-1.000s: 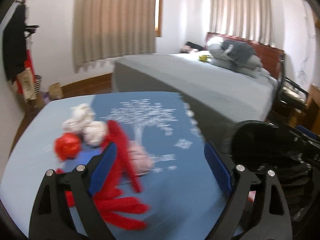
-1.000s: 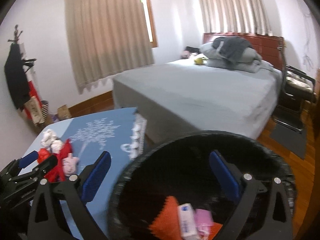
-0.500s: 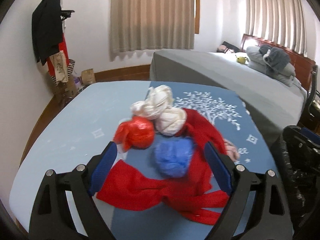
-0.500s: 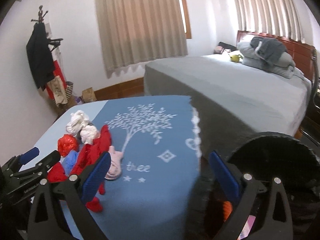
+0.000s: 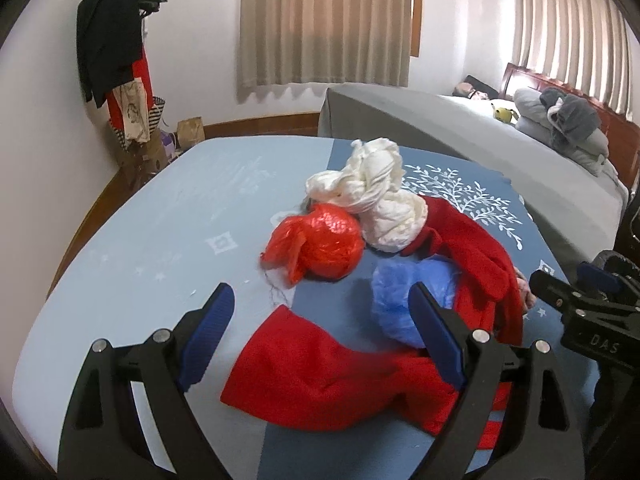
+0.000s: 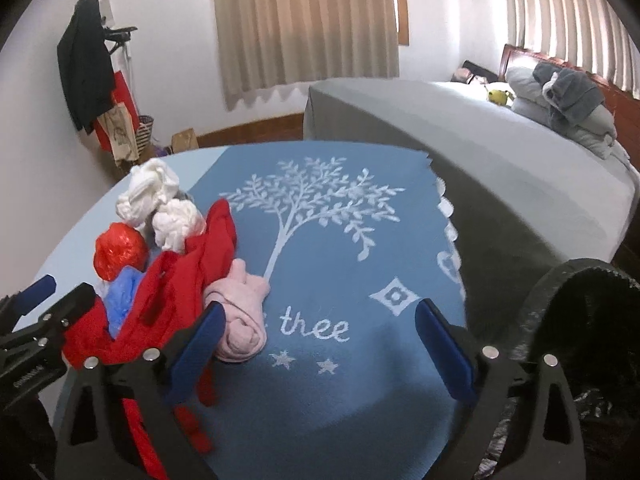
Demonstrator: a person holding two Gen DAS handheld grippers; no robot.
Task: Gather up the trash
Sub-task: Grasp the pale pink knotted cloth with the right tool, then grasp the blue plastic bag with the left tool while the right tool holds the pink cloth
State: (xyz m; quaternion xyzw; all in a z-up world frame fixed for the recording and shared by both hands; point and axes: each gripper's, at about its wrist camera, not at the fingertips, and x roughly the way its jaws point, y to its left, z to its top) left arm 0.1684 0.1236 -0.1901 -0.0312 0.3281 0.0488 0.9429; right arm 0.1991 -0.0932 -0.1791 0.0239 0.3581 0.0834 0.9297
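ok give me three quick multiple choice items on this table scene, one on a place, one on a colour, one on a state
1. Where does the black-lined trash bin stand in the right wrist view?
A. beside the table's right edge
B. on the bed
C. under the coat rack

2. What colour is the crumpled bag nearest the left gripper?
A. green
B. blue
C. yellow

3. How do the left gripper's jaws stand?
A. shut on the red cloth
B. shut on nothing
C. open, holding nothing

Answers: 1 A, its rim shows just off the tablecloth's right side. 2 B, it lies by the right finger. 3 C, the pads stand wide apart above the red cloth.
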